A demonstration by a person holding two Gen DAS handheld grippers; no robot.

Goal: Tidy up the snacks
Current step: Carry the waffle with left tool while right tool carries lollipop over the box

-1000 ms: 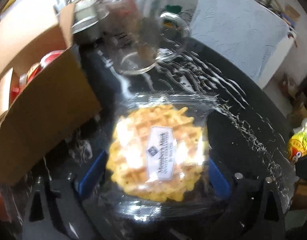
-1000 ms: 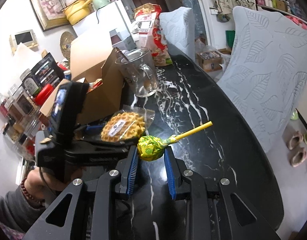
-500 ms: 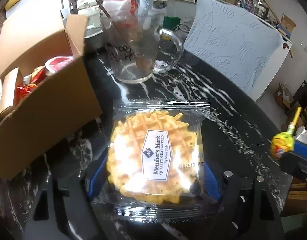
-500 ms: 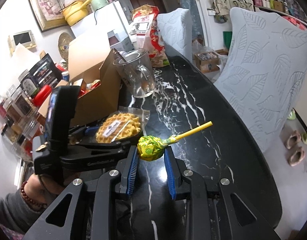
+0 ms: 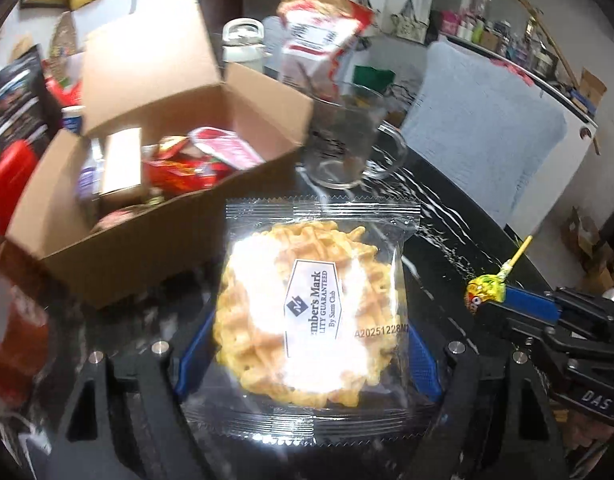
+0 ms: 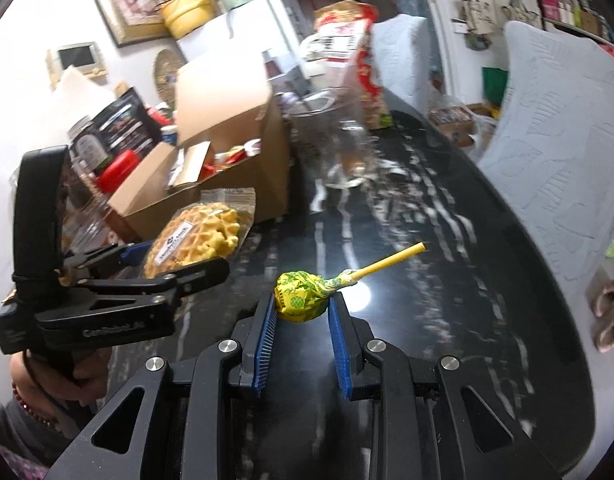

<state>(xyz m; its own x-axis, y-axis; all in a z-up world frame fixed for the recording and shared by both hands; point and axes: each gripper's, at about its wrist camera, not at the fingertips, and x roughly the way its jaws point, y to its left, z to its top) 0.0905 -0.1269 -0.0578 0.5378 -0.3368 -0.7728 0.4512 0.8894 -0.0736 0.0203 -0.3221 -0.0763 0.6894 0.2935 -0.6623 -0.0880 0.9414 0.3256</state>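
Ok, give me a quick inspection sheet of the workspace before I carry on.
Surface: black marble-look table, glossy, white veins.
Job's things: wrapped waffle in left gripper; yellow lollipop in right gripper; open cardboard box with snacks inside.
Clutter: glass mug beside box; red-and-white bag behind it.
Grippers: left shut on waffle, lifted off the table; right shut on lollipop.
Cables: nothing seen.
Surroundings: leaf-pattern chairs, jars and shelves, fridge.

A black, white-veined bench (image 6: 447,240) spreads ahead of the tool, with pale leaf-patterned chair backs (image 6: 555,152) along its right edge. Far left, a framed picture (image 6: 125,4) hangs on the white wall above a white fridge (image 6: 243,36); tote bags (image 6: 475,20) hang far right.
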